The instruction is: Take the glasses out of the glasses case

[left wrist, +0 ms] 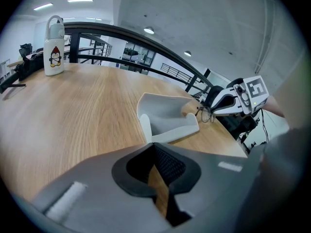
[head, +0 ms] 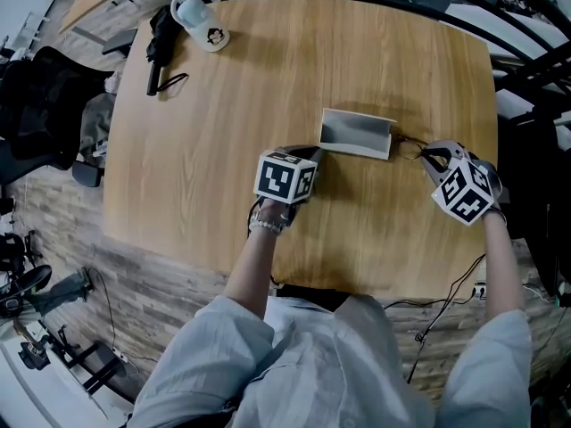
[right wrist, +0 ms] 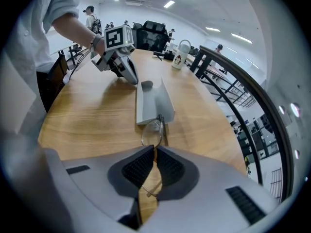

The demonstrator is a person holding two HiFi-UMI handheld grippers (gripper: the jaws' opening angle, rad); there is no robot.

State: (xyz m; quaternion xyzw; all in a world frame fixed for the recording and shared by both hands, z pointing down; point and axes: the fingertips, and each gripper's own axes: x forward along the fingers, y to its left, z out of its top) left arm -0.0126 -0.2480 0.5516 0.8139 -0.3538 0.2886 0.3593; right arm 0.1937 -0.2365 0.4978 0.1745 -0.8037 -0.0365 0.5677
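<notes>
Right gripper [right wrist: 154, 152] clamped on thin wire-rimmed glasses [right wrist: 152, 132]: they're outside the open grey plastic glasses case [right wrist: 153, 103], just off its right end, lens facing it. Left gripper [left wrist: 155, 149] shut, empty, at the case's left end. Case's long axis runs between both grippers. Next pull looks rightward over the smooth light wooden table [head: 223, 150]

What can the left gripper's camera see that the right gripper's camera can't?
Only the left gripper view: the right gripper, seen from outside. Only the right gripper view: the left gripper, seen from outside. Both: the open glasses case, the glasses at its end, the white bottle, the wooden table.
</notes>
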